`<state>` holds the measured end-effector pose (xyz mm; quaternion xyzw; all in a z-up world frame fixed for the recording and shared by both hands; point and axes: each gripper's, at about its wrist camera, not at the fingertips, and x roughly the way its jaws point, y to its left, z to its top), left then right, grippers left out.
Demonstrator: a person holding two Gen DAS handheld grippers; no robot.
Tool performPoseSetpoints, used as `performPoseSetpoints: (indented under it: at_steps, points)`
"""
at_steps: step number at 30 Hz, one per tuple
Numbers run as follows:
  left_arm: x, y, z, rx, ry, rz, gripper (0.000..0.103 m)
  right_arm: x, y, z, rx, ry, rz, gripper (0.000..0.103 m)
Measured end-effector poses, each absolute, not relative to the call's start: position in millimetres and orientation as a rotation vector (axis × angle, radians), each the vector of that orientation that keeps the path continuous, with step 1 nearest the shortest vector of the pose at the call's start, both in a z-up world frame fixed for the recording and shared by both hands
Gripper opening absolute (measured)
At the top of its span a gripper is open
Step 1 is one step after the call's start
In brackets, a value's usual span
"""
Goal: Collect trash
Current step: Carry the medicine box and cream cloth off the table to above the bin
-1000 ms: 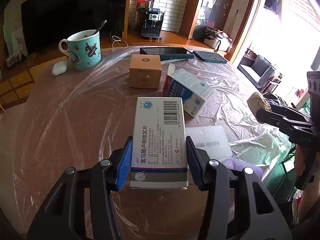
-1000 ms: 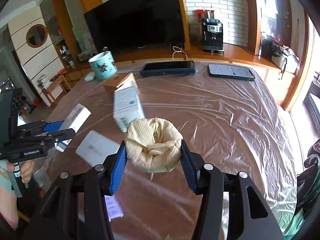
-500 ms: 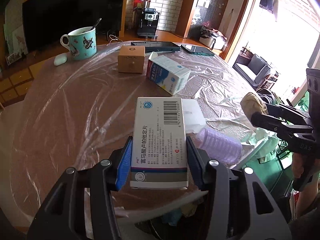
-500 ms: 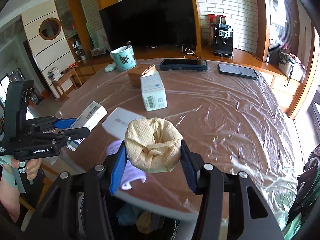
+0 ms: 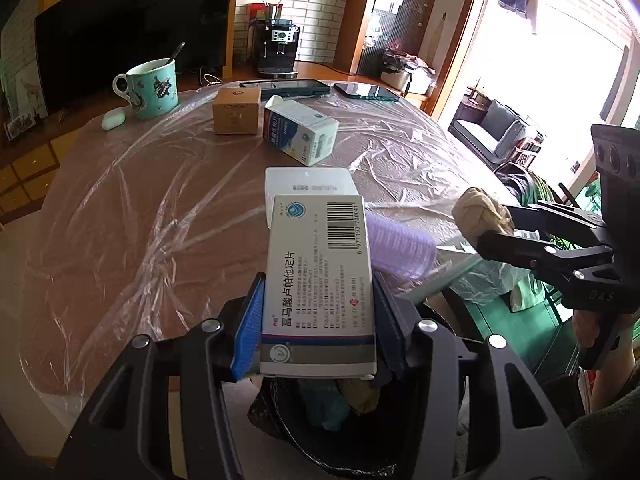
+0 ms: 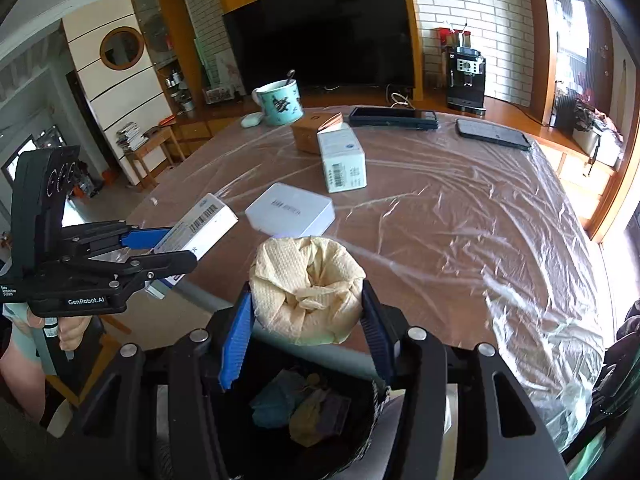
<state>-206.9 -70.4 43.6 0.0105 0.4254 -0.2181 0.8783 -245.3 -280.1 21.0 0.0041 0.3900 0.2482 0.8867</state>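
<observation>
My left gripper (image 5: pixel 318 312) is shut on a white medicine box (image 5: pixel 320 276) with a barcode and Chinese print. It hangs over a black-lined trash bin (image 5: pixel 320 440) at the table's near edge. My right gripper (image 6: pixel 306 320) is shut on a crumpled beige paper wad (image 6: pixel 306 284), also above the trash bin (image 6: pixel 304 412), which holds several scraps. Each gripper shows in the other's view: the left gripper (image 6: pixel 176 246) with its medicine box (image 6: pixel 198 226), the right gripper (image 5: pixel 492 224) with its paper wad (image 5: pixel 480 212).
The plastic-covered brown table (image 6: pixel 440 208) carries a flat white box (image 6: pixel 290 210), a blue-white carton (image 6: pixel 344 158), a tan box (image 6: pixel 312 132), a teal mug (image 6: pixel 280 102), an earbud case (image 6: pixel 250 120), a tablet (image 6: pixel 394 117) and a phone (image 6: pixel 492 134). A purple ribbed item (image 5: pixel 400 246) lies near the edge.
Both grippers drew back from over the table toward its near edge, still holding the box and the wad. The trash bin has come into view beneath them.
</observation>
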Motion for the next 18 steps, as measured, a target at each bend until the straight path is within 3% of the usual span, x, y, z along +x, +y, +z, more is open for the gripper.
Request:
performPoseSetpoints:
  at_steps: [18]
  points:
    - [-251, -84, 40, 0.051, 0.898, -0.497, 0.052, -282, -275, 7, -0.02, 0.844, 0.551, 0.051]
